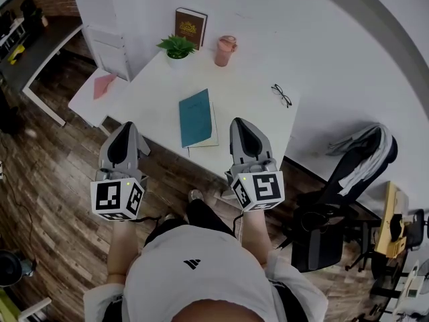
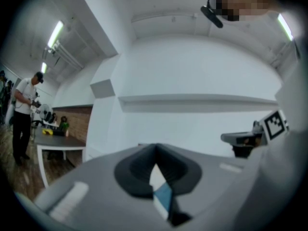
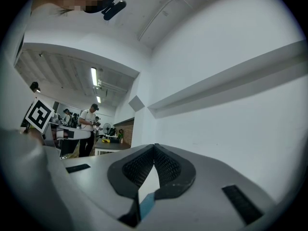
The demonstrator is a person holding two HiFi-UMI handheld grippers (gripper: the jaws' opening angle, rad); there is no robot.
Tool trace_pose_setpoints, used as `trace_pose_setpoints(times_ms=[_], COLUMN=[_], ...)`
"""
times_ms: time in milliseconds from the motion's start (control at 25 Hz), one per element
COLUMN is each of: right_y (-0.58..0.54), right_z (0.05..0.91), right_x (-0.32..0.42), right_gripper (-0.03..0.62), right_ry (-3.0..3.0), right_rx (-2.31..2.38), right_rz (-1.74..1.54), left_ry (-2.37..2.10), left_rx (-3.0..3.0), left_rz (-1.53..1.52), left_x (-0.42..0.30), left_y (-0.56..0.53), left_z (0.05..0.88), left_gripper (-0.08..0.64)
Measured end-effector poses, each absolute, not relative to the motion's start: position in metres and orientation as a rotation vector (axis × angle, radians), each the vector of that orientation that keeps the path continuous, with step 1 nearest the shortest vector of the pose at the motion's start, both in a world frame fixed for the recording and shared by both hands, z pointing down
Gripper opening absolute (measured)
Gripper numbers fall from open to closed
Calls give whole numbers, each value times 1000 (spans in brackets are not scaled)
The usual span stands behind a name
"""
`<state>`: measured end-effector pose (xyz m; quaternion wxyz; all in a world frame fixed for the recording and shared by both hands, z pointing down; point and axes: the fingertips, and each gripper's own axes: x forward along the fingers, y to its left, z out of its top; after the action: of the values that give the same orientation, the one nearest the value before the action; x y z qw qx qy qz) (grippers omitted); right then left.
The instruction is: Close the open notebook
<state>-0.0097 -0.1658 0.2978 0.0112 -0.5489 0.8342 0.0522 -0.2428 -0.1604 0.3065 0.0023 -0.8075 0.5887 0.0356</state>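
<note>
A teal notebook (image 1: 196, 117) lies flat on the white table (image 1: 255, 106) with its cover down; a cream page edge shows along its right and near sides. My left gripper (image 1: 127, 125) hangs level over the floor, off the table's near left edge, with its jaws together and nothing in them. The right gripper (image 1: 240, 121) hovers over the table's near edge, just right of the notebook, its jaws also together and empty. In both gripper views the fingertips meet, and a sliver of the teal notebook (image 2: 163, 196) (image 3: 147, 203) shows below them.
At the back of the table stand a potted plant (image 1: 177, 45), a brown book (image 1: 191, 27) leaning on the wall and a pink cup (image 1: 226, 50). Glasses (image 1: 281, 95) lie at the right. A black chair (image 1: 338, 180) stands to the right, and a pink sheet (image 1: 103, 84) lies on a side table.
</note>
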Motion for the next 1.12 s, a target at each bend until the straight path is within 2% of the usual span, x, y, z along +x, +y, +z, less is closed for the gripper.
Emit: trace_pose_setpoints(times_ms=[1120], right_y=[-165], right_z=[293], right_x=[-32], right_gripper=[-3], right_ry=[2589], right_rx=[-1736], right_rz=[186], left_ry=[1847], left_rx=[-2506], left_rz=[100], left_x=[-265], left_y=[-160], left_z=[311], left_gripper=[9])
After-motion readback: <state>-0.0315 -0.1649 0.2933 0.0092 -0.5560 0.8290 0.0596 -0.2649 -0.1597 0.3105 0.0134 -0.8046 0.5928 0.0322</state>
